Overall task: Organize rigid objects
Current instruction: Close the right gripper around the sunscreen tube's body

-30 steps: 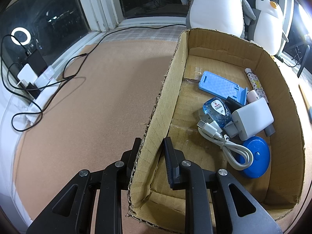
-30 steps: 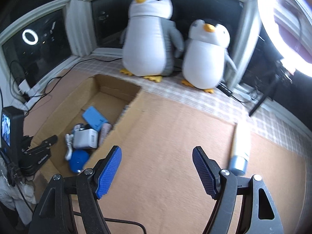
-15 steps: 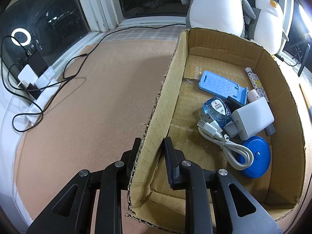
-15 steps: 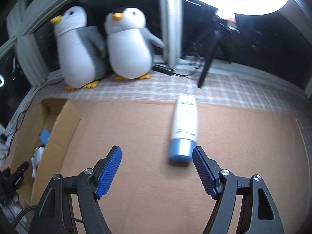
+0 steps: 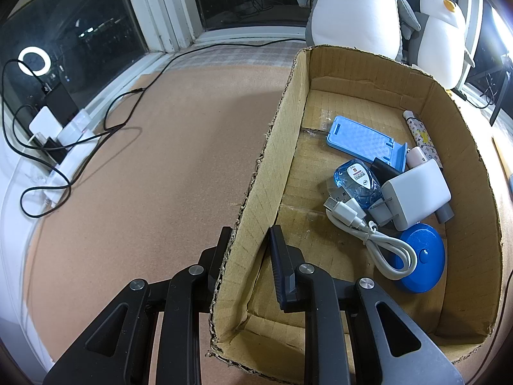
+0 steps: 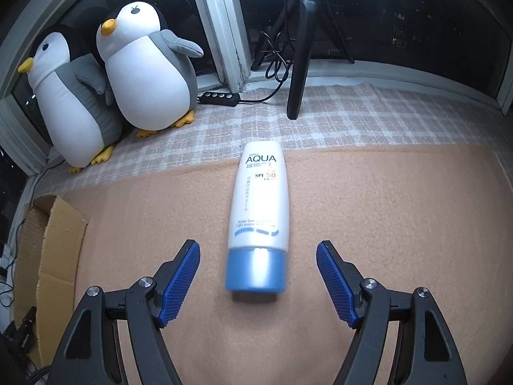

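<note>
Left gripper (image 5: 248, 240) with matte black angular arms, silver round screws at the joints, dark ribbed pads, right gripper (image 6: 258, 269) with matching black triangular-cutout arms, silver screws, bright blue ridged fingertips (image 6: 181, 280)

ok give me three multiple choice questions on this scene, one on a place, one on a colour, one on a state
1. Where does the sunscreen tube lie?
A. inside the cardboard box
B. on the tan mat, outside the box
C. on the window sill

2. What colour is the tube's cap?
A. blue
B. red
C. black

3. How does the left gripper stand?
A. wide open over the mat
B. shut on the white cable
C. shut on the cardboard box wall

Answers:
1 B: the tube rests flat on the mat between the right gripper's open fingers, the box off to the side.
2 A: the cap is blue below the white body.
3 C: one finger is outside and one inside the wall, pinching it.
</note>
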`<state>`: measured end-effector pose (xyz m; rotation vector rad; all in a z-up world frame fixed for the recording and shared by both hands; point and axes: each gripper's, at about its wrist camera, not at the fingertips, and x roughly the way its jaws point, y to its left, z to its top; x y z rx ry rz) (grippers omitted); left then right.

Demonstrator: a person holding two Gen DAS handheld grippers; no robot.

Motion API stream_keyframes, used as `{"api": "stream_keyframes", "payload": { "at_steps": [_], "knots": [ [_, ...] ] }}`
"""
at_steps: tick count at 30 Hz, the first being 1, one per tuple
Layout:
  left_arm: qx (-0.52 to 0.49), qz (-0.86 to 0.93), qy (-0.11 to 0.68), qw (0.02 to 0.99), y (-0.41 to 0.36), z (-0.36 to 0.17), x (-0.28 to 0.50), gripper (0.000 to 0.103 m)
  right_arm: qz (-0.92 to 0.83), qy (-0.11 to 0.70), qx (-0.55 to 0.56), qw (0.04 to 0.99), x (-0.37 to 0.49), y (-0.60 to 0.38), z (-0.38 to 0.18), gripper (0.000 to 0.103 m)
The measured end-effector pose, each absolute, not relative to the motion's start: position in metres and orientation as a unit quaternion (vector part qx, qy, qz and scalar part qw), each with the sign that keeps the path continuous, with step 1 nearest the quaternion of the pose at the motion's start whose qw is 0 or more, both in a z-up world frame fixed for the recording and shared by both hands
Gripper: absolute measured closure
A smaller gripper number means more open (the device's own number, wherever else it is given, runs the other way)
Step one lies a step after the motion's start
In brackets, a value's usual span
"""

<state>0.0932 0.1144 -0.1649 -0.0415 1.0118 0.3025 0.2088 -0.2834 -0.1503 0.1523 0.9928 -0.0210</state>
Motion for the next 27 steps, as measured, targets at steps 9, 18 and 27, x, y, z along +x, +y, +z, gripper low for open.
{"api": "stream_keyframes", "payload": {
  "at_steps": [9, 18, 27],
  "knots": [
    [-0.020, 0.145, 0.483, 0.863, 0.114, -0.166, 0.093, 0.083, -0.015, 0.478, 0.027, 0.878, 0.229, -0.271, -0.161, 0.032],
    [-0.019, 0.145, 0.483, 0.863, 0.114, -0.166, 0.093, 0.083, -0.025, 0.495, 0.003, 0.868, 0.238, -0.274, -0.171, 0.040],
    [-0.019, 0.145, 0.483, 0.863, 0.115, -0.166, 0.093, 0.083, -0.014, 0.511, 0.000, 0.860, 0.242, -0.275, -0.177, 0.059]
  ]
}}
